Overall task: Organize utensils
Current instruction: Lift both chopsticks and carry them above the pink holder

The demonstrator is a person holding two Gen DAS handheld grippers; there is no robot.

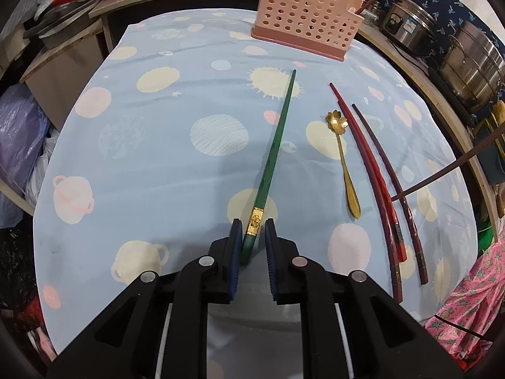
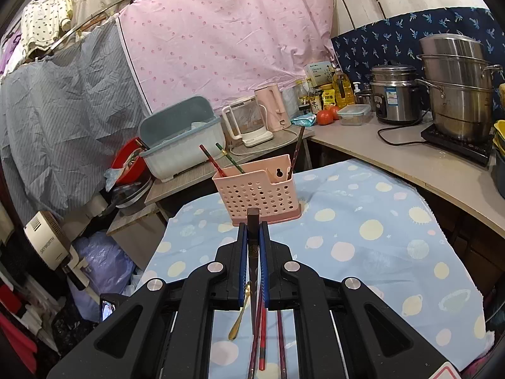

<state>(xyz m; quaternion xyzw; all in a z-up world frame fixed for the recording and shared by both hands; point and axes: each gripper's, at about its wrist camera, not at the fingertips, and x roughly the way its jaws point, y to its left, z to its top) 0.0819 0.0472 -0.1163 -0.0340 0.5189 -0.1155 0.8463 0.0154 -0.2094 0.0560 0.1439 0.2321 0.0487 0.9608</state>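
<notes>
Left gripper (image 1: 254, 237) open w/ slim green chopstick (image 1: 274, 145) between ribbed pads, right gripper (image 2: 253, 230) clamping dark chopstick (image 2: 253, 221)

Over at nine o'clock, the cream-coloured fan (image 2: 47, 241) carries "SKYWORTH" down its side. The labels on the bottles and the cooker at one o'clock are too small to read.

Right gripper (image 2: 253, 225) clamps dark chopstick (image 2: 253, 218) — pink basket (image 2: 257, 194) ahead.

home kitchen: steel pots (image 2: 457, 91), kettle (image 2: 273, 107)
</notes>
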